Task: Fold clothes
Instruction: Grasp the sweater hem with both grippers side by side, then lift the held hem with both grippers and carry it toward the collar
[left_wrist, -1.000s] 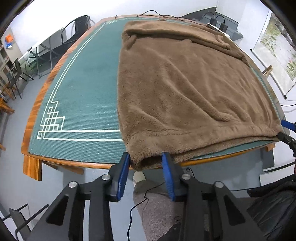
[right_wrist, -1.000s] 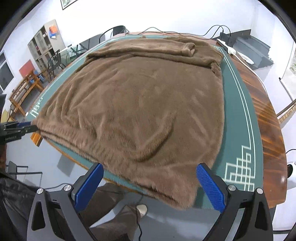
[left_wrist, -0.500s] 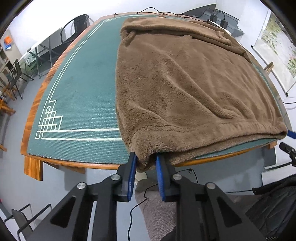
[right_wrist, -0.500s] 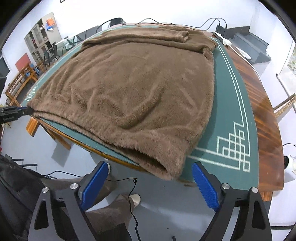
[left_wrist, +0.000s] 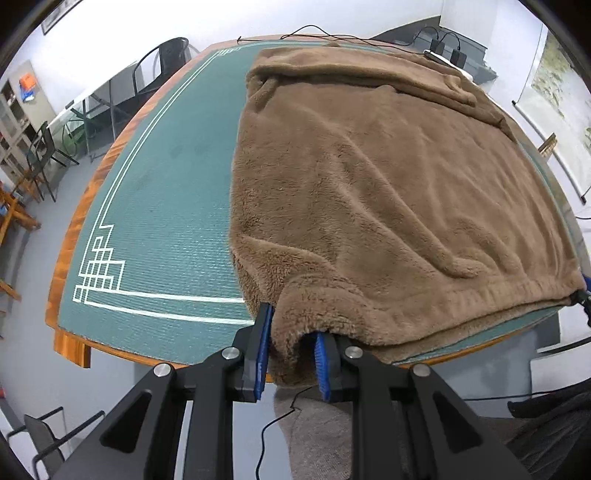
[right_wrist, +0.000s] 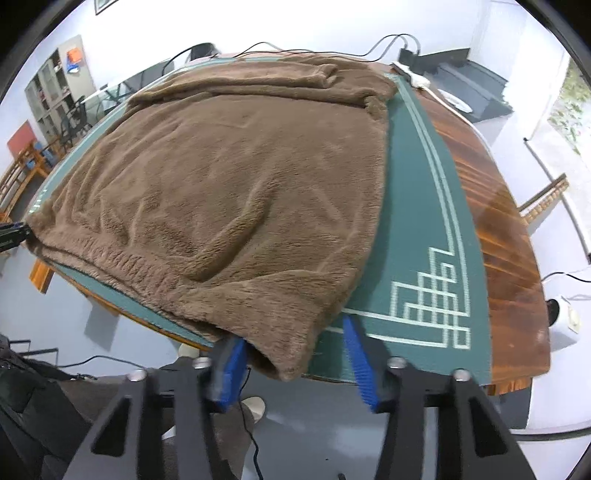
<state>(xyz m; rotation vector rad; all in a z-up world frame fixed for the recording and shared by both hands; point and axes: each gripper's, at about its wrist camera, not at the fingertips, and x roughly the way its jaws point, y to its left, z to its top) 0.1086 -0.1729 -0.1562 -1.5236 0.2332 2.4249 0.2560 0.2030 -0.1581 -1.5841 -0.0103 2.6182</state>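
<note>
The left tool (left_wrist: 291, 347) pinches the brown fleece garment's (left_wrist: 388, 192) hem corner; the right tool (right_wrist: 295, 354) straddles the opposite corner, unclosed.

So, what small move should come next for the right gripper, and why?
Probably close the right gripper on the near right corner of the brown fleece garment. Its blue fingers stand apart on either side of that corner, while the left gripper already pinches the other hem corner.
</note>
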